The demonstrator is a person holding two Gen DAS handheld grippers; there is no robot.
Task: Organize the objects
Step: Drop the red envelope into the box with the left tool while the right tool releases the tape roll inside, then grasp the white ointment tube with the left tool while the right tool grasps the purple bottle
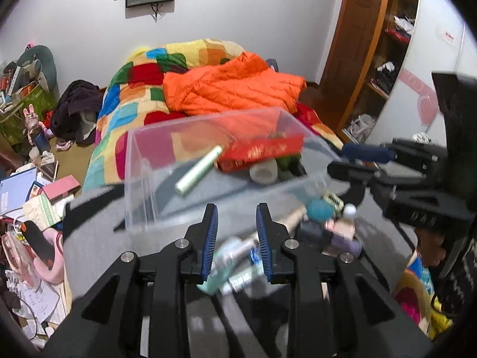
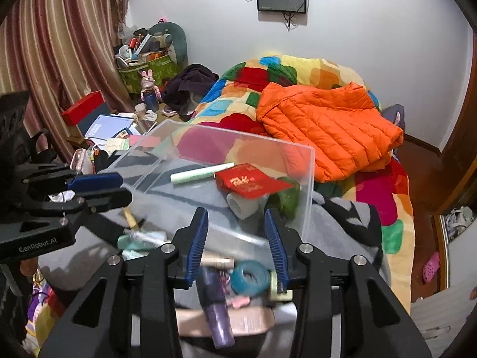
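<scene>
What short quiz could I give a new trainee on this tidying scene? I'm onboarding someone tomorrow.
1. True or false: the clear plastic bin is empty.
2. Which item lies inside the bin? A) teal tape roll B) pale green tube C) purple bottle
3. Name the bright garment on the bed.

Key:
1. False; it holds the tube, a red packet and more.
2. B; the tape and bottle lie outside, in front of the bin.
3. An orange puffer jacket.

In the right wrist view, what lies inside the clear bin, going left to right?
Inside the clear bin: pale green tube → red packet → green roll.
</scene>
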